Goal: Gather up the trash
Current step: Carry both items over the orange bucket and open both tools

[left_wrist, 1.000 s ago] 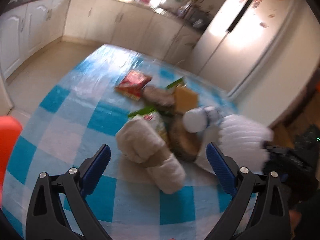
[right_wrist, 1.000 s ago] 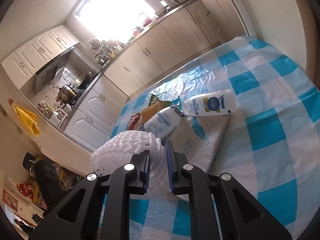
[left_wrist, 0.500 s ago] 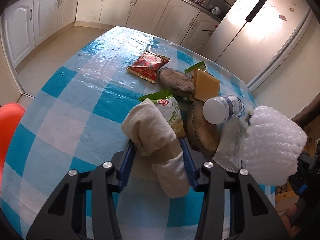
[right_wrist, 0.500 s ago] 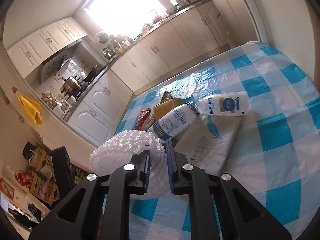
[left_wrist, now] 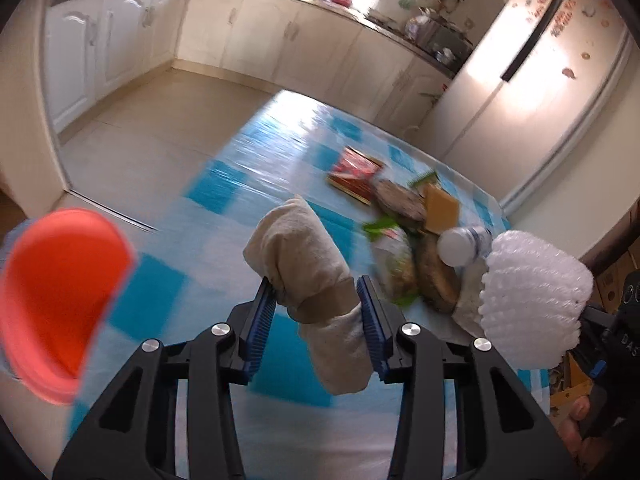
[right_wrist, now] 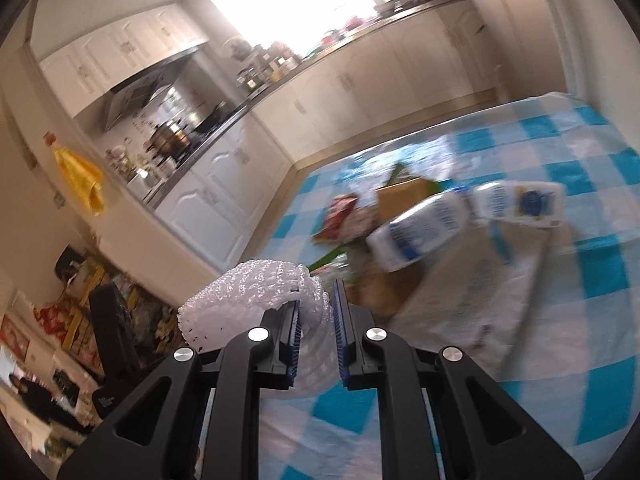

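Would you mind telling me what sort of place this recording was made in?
A home kitchen, most likely: white cabinets run under a cluttered counter, a fridge stands by the wall, and pots sit on the stove.

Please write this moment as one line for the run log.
task: collect trash | left gripper: just closed on beige cloth bundle | right gripper: shut on white foam net | rest of trash on checked table

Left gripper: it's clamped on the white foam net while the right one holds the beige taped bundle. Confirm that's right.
The items are swapped. The left gripper is clamped on the beige taped bundle, as the left wrist view shows, its jaws having just closed on it. The right gripper holds the white foam net, seen in the right wrist view.
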The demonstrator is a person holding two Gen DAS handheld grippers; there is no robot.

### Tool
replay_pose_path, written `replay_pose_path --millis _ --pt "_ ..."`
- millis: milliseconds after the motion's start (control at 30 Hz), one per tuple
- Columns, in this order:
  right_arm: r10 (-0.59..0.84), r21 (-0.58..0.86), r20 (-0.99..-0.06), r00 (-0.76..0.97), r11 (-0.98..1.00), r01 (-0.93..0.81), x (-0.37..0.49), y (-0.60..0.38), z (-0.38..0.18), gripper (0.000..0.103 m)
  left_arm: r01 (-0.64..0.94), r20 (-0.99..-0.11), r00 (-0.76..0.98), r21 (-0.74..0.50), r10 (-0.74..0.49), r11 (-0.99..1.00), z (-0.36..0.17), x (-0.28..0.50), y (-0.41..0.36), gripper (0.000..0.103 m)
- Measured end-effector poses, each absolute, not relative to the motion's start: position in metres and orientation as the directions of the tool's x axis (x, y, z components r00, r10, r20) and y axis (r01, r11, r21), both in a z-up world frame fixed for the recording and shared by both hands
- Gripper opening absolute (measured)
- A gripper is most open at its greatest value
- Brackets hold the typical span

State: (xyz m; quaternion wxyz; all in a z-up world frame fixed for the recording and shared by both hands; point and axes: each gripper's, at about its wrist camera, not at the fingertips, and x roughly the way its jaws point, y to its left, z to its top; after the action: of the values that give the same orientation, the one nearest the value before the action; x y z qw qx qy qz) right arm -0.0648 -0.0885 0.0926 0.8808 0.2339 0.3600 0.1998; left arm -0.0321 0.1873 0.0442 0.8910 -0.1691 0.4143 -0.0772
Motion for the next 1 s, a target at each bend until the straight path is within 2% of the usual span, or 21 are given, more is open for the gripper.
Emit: replay_pose_path --millis 200,367,500,667,700,733,767,800,833,900,933,1000 --pt "0.634 0.568 -0.537 0.557 0.760 -0.316 -0.050 -0.022 0.101 0.016 -0.126 -0.718 0.681 -0.305 -0.141 0.944 0.057 -0.056 0.256 0.044" --pt "0.711 0.568 -0.548 0.441 0.703 -0.428 -0.030 0.054 0.104 0.019 -0.244 -0.747 0.664 -0.262 -0.037 0.934 0.046 -0.060 0.313 0.045" --pt "0.729 0.540 -0.574 0.373 0.679 -0.496 -0.016 0.112 0.100 0.019 -0.324 -0.780 0.625 -0.242 0.014 0.914 0.025 -0.055 0.348 0.046" --pt "0.689 0.468 -0.650 0.320 0.695 -0.546 0.004 0.183 0.076 0.021 -0.391 -0.824 0.566 -0.231 0.035 0.891 -0.002 -0.052 0.374 0.048" --pt "0.672 0.446 -0.671 0.313 0.703 -0.554 0.006 0.195 0.070 0.030 -0.407 -0.831 0.555 -0.229 0.041 0.884 -0.006 -0.052 0.378 0.050" --pt "0.660 0.429 -0.684 0.310 0.708 -0.561 0.007 0.203 0.065 0.046 -0.417 -0.833 0.551 -0.229 0.045 0.880 -0.010 -0.053 0.381 0.053" --pt "0.639 0.400 -0.702 0.314 0.719 -0.568 0.007 0.213 0.059 0.054 -0.429 -0.837 0.545 -0.230 0.047 0.874 -0.013 -0.054 0.384 0.055" --pt "0.624 0.380 -0.713 0.321 0.728 -0.570 0.007 0.218 0.055 0.064 -0.440 -0.838 0.544 -0.239 0.045 0.865 -0.015 -0.056 0.388 0.063" --pt "0.616 0.370 -0.717 0.325 0.732 -0.572 0.006 0.221 0.053 0.068 -0.450 -0.839 0.543 -0.242 0.049 0.860 -0.016 -0.059 0.388 0.071" --pt "0.602 0.353 -0.727 0.331 0.740 -0.572 0.005 0.225 0.048 0.072 -0.460 -0.833 0.550 -0.242 0.060 0.854 -0.016 -0.062 0.393 0.076" --pt "0.596 0.349 -0.730 0.335 0.746 -0.567 0.005 0.226 0.047 0.077 -0.458 -0.831 0.552 -0.240 0.063 0.856 -0.016 -0.064 0.393 0.078" --pt "0.603 0.358 -0.726 0.330 0.742 -0.567 0.006 0.228 0.045 0.079 -0.468 -0.827 0.555 -0.221 0.090 0.856 -0.014 -0.066 0.393 0.083"
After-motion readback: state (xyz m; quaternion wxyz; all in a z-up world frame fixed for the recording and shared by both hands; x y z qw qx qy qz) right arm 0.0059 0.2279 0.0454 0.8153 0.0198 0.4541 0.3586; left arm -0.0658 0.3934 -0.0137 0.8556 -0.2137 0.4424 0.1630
